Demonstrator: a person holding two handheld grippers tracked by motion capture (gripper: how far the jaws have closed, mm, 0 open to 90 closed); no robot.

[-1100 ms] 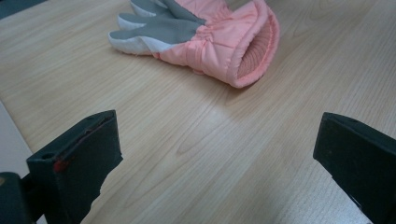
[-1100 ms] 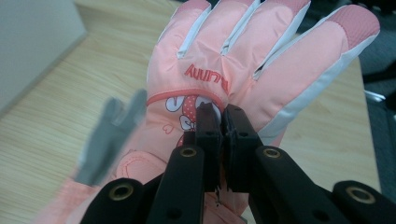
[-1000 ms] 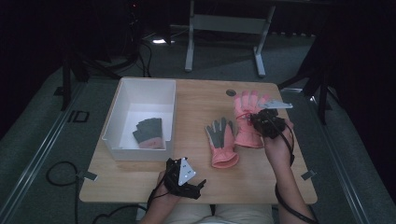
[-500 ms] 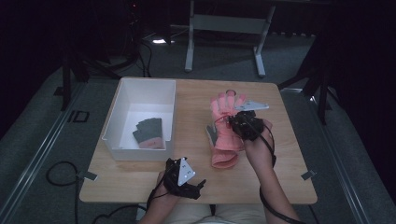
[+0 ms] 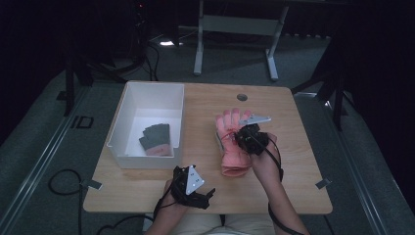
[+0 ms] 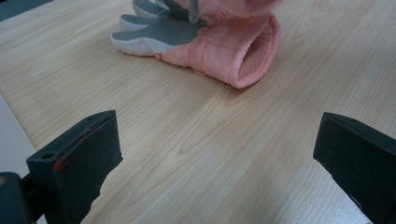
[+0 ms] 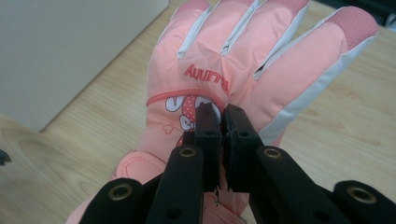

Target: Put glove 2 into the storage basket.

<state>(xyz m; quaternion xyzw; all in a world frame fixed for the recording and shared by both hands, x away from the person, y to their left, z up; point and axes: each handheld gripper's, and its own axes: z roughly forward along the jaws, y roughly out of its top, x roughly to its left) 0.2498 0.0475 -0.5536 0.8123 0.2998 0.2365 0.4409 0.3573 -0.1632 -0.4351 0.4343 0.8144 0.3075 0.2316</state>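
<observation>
The right tongs (image 5: 243,133) are pressed together on the back of a pink glove (image 5: 234,142), pinching a fold of its fabric just below the knuckles; in the right gripper view the two black jaws (image 7: 219,122) meet on the printed patch with almost no gap. That glove lies on top of a second pink glove (image 6: 210,44) with a grey palm, whose open cuff faces the left gripper view. The pair sits on the worktop (image 5: 293,147) a little toward 3 o'clock of centre, fingers pointing to 12 o'clock. The right hand (image 5: 262,161) comes in from 6 o'clock, with the grey plate on its gripper jutting toward 3 o'clock.

The left tongs (image 5: 208,193) are spread wide; in the left gripper view the jaws stand far apart at the lower corners with bare wood between them. They rest near the worktop's 6 o'clock edge, well apart from the gloves, pointing toward the cuffs.

A white box (image 5: 147,98) sits at 9 o'clock on the worktop, just beside the gloves' left. Inside it, toward its 6 o'clock end, lies a dark grey glove (image 5: 156,138) with a reddish cuff edge.
</observation>
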